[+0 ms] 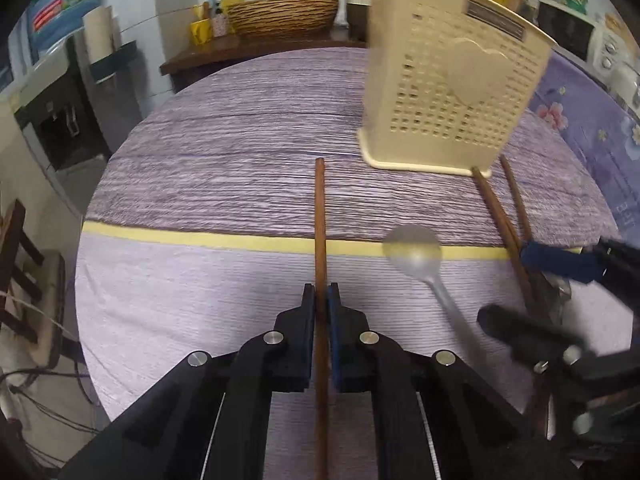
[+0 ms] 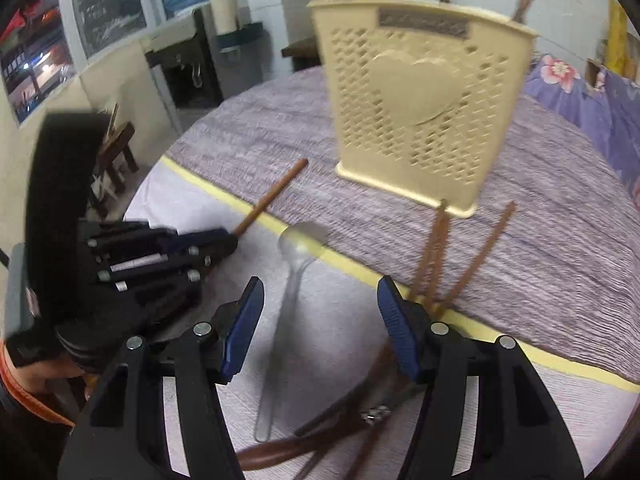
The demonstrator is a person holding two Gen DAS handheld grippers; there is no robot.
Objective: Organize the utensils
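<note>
Left gripper [image 1: 320, 292] angled steeply down over the table [image 1: 224, 160], jaws pinched tight on a single brown chopstick [image 1: 320, 208] that runs straight out between the pads, far tip out past the yellow tape line [image 1: 180, 237]. Seen from the right wrist view as a black body at the left, a hand [image 2: 44, 376] under it with an orange cuff. Right gripper [image 2: 320, 312] likewise tilted down, blue pads wide apart and gripping nothing, poised above a clear plastic spoon [image 2: 286, 308] lying flat on the table. Loose brown chopsticks [image 2: 436, 252] just beside the right-hand pad, fanning toward the foot of the cream utensil basket [image 2: 416, 112]. Basket upright beyond the tape.
</note>
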